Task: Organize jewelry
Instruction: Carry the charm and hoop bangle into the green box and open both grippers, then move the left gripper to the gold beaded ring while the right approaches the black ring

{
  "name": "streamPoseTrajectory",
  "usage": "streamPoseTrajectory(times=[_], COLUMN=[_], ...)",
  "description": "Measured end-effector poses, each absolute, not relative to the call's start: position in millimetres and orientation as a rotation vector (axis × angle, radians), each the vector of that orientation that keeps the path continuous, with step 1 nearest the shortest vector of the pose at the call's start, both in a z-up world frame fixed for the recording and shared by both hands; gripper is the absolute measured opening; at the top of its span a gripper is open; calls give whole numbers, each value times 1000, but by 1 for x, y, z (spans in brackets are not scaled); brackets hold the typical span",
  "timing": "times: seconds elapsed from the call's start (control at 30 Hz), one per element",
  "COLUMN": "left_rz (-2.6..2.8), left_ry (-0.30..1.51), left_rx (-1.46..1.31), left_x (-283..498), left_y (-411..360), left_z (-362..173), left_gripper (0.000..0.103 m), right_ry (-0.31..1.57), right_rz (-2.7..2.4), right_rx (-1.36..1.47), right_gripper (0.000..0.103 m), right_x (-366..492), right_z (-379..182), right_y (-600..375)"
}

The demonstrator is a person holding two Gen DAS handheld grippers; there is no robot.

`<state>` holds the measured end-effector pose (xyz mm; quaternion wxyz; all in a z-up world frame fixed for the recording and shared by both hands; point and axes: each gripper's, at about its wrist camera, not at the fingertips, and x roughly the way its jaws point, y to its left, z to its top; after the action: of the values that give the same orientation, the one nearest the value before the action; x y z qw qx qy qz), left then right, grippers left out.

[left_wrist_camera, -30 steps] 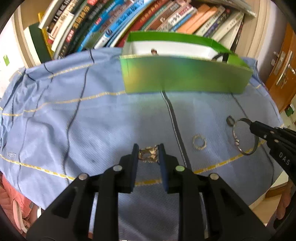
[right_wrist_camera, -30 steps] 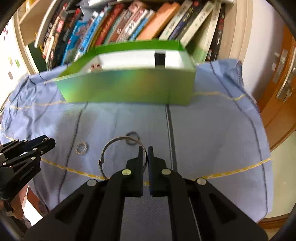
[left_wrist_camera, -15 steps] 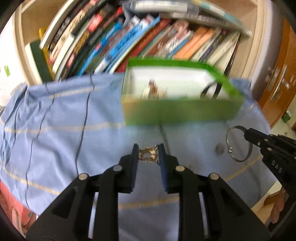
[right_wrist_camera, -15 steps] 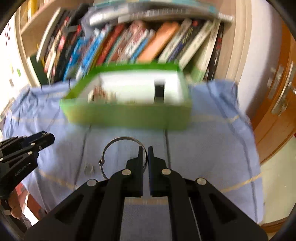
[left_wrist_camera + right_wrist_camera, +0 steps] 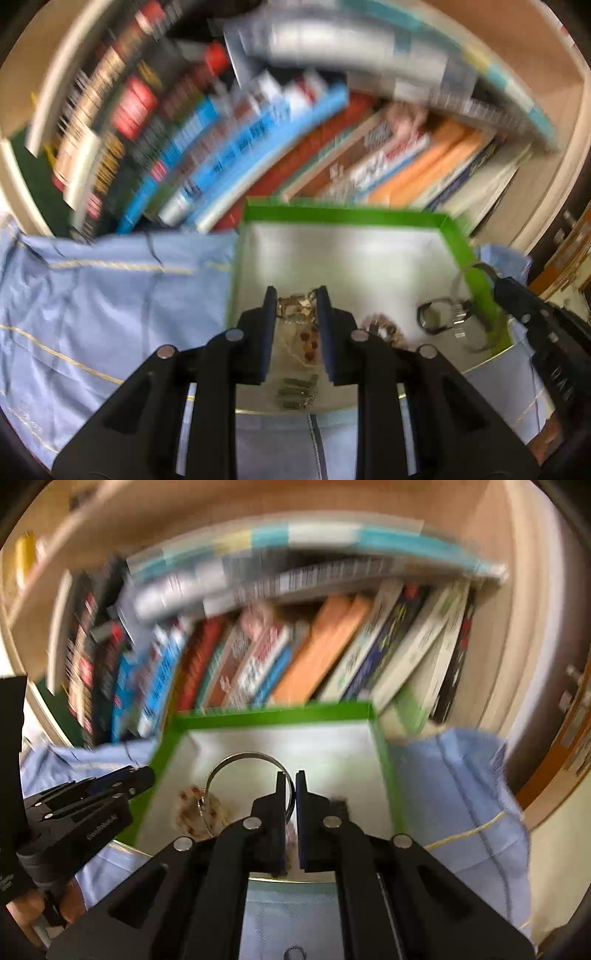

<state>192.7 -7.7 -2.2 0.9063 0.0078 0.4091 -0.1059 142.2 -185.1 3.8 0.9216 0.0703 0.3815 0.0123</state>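
Jewelry box (image 5: 456, 236) lay directly beneath both grippers: left gripper (image 5: 296, 308) clamped a gold trinket (image 5: 293, 306), right gripper (image 5: 290, 794) pinched a silver bangle (image 5: 236, 760) extending toward eleven o'clock.

The green box (image 5: 458, 240) is bare at its far half; jewelry (image 5: 384, 328) crowds the near half, and leaning books (image 5: 325, 653) block the far side

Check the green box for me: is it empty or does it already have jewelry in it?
Not empty. The green box already holds a beaded piece, a dark ring and more on its floor; blur hides what each is.
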Motion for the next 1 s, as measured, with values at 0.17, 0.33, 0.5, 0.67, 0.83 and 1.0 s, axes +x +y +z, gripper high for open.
streamPoseTrajectory(times=[0.17,0.33,0.5,0.67,0.83,1.0], left_rz=[-221,-169,-219,-289,-354,-337], left_ry=[893,794,783,891,941,981], left_rx=[26,60,114,165,218,201], left_x=[203,170,94,48,30,40], left_y=[-17,-5,11,-2,-23,-19], left_z=[-29,-9,-13,-55,-78,-90], left_gripper=[24,74,74,74,63,35], right_ry=[821,744,804,918,914,940], right_rz=[9,49,71,-19,-14,25], right_rx=[141,143,112,57,118,114], right_gripper=[15,50,50,50,50,50], right_x=[150,98,33,20,13,17], right_z=[-13,11,-14,-58,-60,-68], right_y=[-185,-197,-215,-222,-230,-217])
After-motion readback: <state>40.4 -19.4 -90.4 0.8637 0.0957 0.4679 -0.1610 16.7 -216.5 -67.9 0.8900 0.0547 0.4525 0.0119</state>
